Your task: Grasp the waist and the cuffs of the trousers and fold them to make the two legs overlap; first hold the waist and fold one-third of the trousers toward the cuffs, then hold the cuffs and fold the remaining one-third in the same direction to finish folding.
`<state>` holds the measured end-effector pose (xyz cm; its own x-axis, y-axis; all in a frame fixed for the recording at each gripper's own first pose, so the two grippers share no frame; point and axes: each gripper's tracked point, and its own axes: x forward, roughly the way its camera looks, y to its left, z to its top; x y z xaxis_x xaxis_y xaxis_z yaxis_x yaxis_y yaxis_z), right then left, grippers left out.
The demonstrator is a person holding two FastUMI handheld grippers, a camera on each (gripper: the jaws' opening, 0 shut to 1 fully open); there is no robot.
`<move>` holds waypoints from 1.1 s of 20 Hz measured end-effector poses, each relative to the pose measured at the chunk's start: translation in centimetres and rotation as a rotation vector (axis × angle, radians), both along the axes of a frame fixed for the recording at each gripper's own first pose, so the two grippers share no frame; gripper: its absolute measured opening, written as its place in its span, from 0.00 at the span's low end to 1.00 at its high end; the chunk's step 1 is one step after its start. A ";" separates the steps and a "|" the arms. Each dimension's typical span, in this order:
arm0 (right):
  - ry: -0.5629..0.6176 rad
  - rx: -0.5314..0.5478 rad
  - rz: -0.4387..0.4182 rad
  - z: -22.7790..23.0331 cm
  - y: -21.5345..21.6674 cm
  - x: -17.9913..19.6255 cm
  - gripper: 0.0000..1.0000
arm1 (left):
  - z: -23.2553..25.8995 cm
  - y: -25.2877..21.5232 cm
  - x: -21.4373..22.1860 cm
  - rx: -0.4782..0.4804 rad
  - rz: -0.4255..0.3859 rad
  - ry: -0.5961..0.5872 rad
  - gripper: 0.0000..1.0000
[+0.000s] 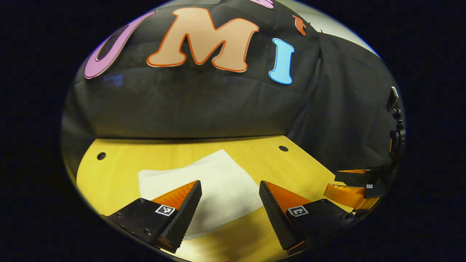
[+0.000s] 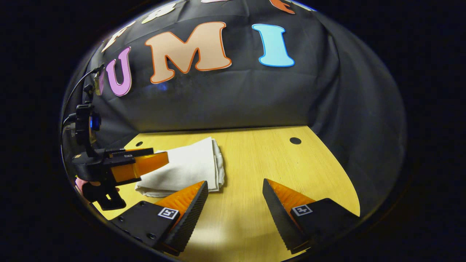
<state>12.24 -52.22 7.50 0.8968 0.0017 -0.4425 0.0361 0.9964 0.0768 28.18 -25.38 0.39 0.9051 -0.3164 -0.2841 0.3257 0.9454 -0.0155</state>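
while both grippers hang above the table, the scene reads as follows.

trousers: a white folded bundle, trousers [image 1: 204, 189], lies flat on the yellow wooden table [image 1: 116, 174]; in the right gripper view the trousers [image 2: 189, 167] sit at about 10 o'clock from centre, with stacked layered edges showing along their right side.

left gripper: the left gripper [image 1: 230, 205] has its jaws spread wide, with nothing between them; the trousers show through the gap, below and ahead of the fingers, and no finger can be seen pressing on the cloth. in the right gripper view the left gripper [image 2: 153, 158] sits at 9 o'clock, its fingers reaching over the left edge of the bundle; a hand [image 2: 82, 183] shows beneath its body.

right gripper: the right gripper [image 2: 235, 205] is also spread wide and holds nothing, with bare table between its fingers; the trousers lie just beyond its left finger, toward 10 o'clock. in the left gripper view the right gripper [image 1: 349, 185] shows at 4 o'clock, well apart from the trousers.

table: two small dark holes [image 1: 283, 148] mark the far part of the top.

wall: black cloth [image 2: 233, 98] hangs behind the table at 12 o'clock and wraps round the right side.
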 end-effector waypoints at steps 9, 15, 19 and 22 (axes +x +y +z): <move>-0.145 0.036 0.033 5.1 7.2 -1.2 0.97 | 2.9 9.9 -6.6 0.010 0.127 -0.028 0.96; -0.227 0.049 0.064 7.2 11.0 -4.0 0.97 | 4.2 14.1 -9.6 0.004 0.180 -0.054 0.95; -0.217 0.035 0.059 6.5 11.6 -5.2 0.97 | 4.0 15.1 -10.6 0.003 0.183 -0.054 0.95; -0.211 0.036 0.048 6.7 11.8 -5.8 0.97 | 3.7 15.0 -10.9 -0.002 0.159 -0.042 0.96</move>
<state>6.40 -40.41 14.17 0.9681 0.0585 -0.2437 -0.0315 0.9931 0.1130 17.28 -10.42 4.13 0.9550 -0.1683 -0.2441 0.1718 0.9851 -0.0068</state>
